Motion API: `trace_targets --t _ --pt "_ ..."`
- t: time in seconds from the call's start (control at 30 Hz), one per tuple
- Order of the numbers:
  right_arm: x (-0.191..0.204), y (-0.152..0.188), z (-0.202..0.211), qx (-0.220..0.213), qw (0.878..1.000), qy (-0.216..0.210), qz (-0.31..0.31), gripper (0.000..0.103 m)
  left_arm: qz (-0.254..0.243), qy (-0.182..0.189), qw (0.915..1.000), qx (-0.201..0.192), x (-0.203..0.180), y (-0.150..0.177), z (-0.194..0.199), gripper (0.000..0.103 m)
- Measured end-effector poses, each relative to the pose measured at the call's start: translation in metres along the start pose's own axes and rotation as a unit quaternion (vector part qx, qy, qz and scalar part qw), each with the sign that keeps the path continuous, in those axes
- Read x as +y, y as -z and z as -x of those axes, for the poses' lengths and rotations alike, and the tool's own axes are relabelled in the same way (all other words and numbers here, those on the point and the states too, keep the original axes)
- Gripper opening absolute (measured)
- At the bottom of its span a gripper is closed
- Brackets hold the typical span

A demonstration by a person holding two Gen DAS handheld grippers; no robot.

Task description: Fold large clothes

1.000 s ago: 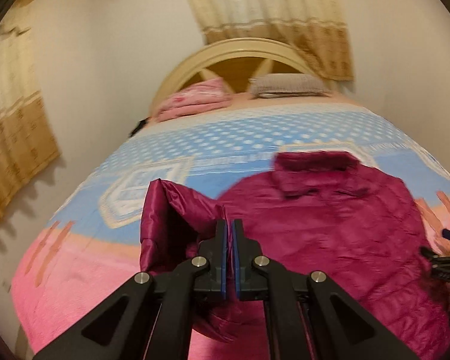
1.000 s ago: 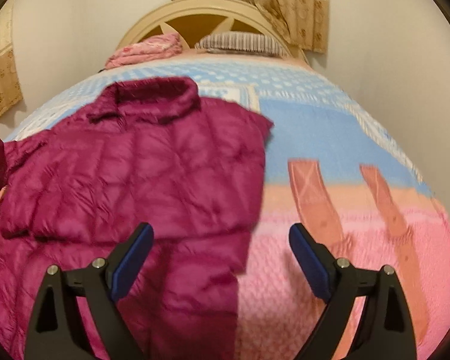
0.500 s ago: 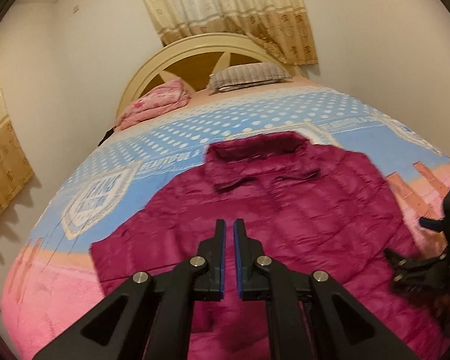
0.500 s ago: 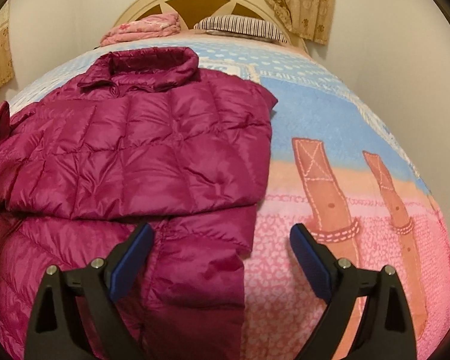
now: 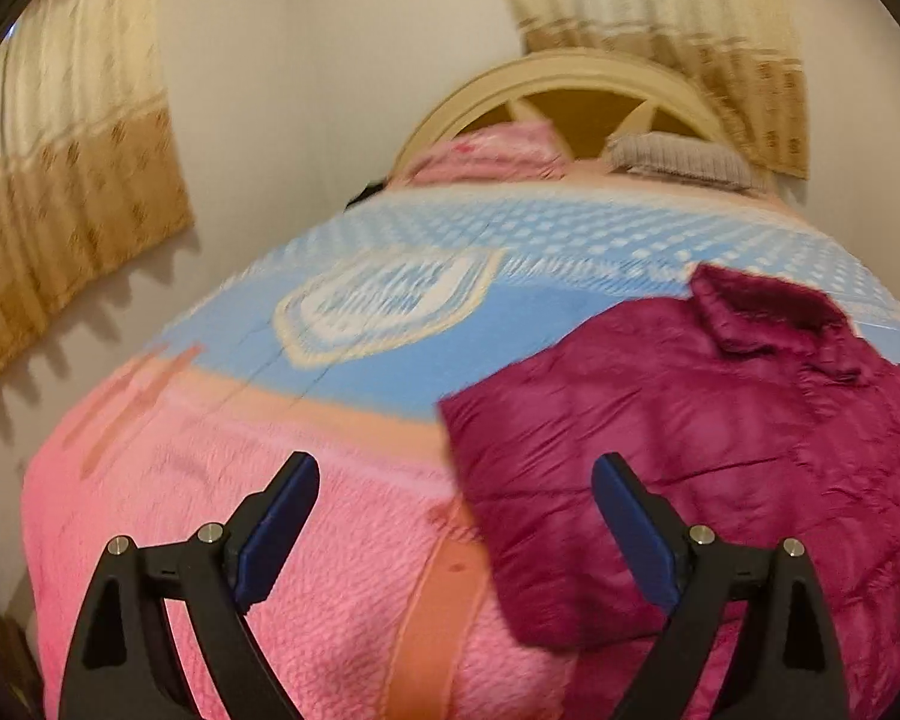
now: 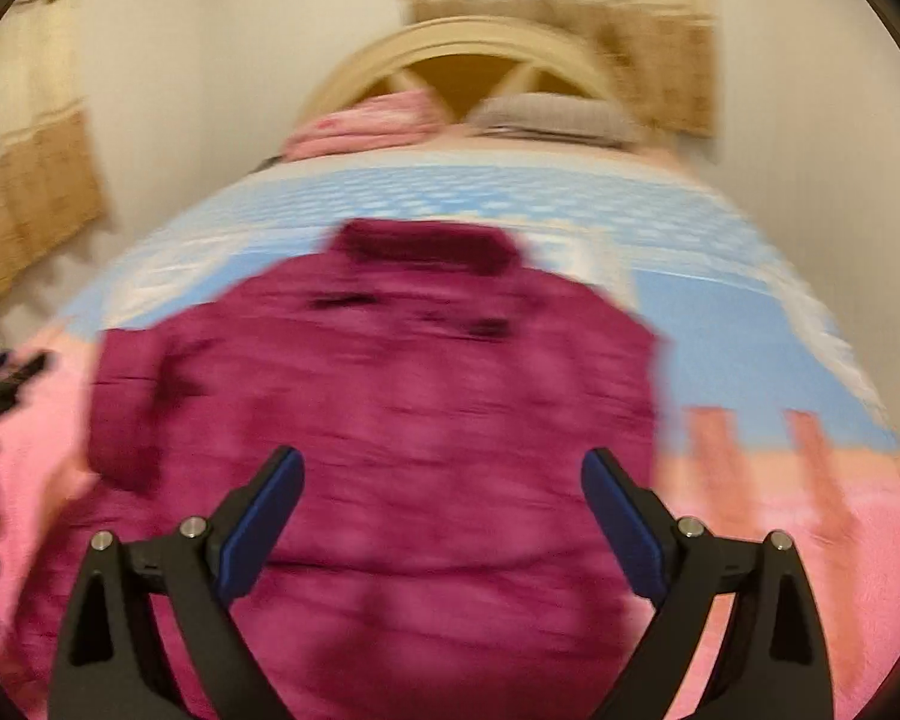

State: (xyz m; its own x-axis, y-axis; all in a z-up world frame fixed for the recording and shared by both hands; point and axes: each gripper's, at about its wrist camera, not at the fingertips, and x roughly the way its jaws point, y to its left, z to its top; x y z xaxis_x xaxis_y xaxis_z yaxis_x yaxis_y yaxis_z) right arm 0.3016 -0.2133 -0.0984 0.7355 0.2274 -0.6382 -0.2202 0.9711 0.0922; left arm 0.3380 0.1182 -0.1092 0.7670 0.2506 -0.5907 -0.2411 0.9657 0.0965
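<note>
A magenta quilted puffer jacket (image 5: 708, 438) lies flat on the bed with its sleeves folded in over the body and its collar toward the headboard. In the right wrist view the jacket (image 6: 390, 408) fills the middle, blurred by motion. My left gripper (image 5: 456, 516) is open and empty, above the pink blanket at the jacket's left edge. My right gripper (image 6: 444, 510) is open and empty, above the jacket's lower half. The left gripper's tip shows at the left edge of the right wrist view (image 6: 6, 378).
The bed (image 5: 222, 480) carries a pink and blue blanket. A pink folded quilt (image 5: 486, 150) and a grey pillow (image 5: 678, 162) lie by the cream headboard (image 5: 570, 90). Curtains (image 5: 60, 180) hang on the left wall and behind the bed.
My left gripper has let go of the left sleeve, now folded onto the jacket, opened, and swung left. My right gripper has moved left over the jacket, still open.
</note>
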Motion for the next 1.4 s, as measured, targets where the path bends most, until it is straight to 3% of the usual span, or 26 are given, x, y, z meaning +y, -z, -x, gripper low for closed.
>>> trace_targets --t 0.07,0.17,0.37,0.43,0.47,0.5,0.53,0.67,0.83,0.97,1.17,1.4 --pt "0.028 -0.007 -0.016 0.012 0.999 -0.046 0.009 0.096 0.012 0.003 0.9998 0.016 0.009 0.007 -0.009 0.093" --pt "0.073 -0.014 -0.043 0.023 0.996 -0.083 0.031 0.096 0.019 0.001 0.9994 0.03 0.018 0.017 -0.015 0.093" --pt "0.134 -0.025 -0.096 0.049 0.992 -0.11 0.049 0.093 0.017 -0.018 0.9988 0.042 0.035 0.021 -0.029 0.093" --pt "0.144 -0.025 -0.108 0.06 0.99 -0.116 0.046 0.082 0.024 -0.019 0.998 0.056 0.042 0.022 -0.038 0.093" --pt "0.15 -0.024 -0.116 0.075 0.988 -0.126 0.045 0.065 0.029 -0.017 0.9973 0.065 0.045 0.024 -0.042 0.093" --pt "0.154 -0.022 -0.121 0.091 0.985 -0.138 0.045 0.036 0.032 -0.016 0.9968 0.071 0.047 0.024 -0.046 0.093" --pt "0.157 -0.021 -0.119 0.098 0.983 -0.145 0.048 0.025 0.035 -0.015 0.9963 0.078 0.05 0.026 -0.048 0.093" --pt "0.168 -0.018 -0.091 0.063 0.984 -0.146 0.076 0.019 0.039 -0.014 0.9962 0.077 0.056 0.026 -0.048 0.093" --pt "0.149 -0.021 -0.041 0.016 0.985 -0.149 0.083 0.016 0.041 -0.017 0.9963 0.074 0.055 0.018 -0.043 0.093" --pt "0.1 -0.021 -0.015 -0.006 0.991 -0.13 0.04 0.016 0.033 -0.014 0.9977 0.058 0.046 0.007 -0.031 0.093" --pt "0.028 0.001 -0.017 0.014 0.996 -0.086 -0.022 0.016 0.006 -0.008 0.999 0.043 0.014 -0.01 -0.02 0.093" --pt "-0.015 0.03 -0.033 0.046 0.996 -0.054 -0.058 0.016 -0.03 0.009 0.999 0.033 -0.032 -0.023 -0.011 0.093"
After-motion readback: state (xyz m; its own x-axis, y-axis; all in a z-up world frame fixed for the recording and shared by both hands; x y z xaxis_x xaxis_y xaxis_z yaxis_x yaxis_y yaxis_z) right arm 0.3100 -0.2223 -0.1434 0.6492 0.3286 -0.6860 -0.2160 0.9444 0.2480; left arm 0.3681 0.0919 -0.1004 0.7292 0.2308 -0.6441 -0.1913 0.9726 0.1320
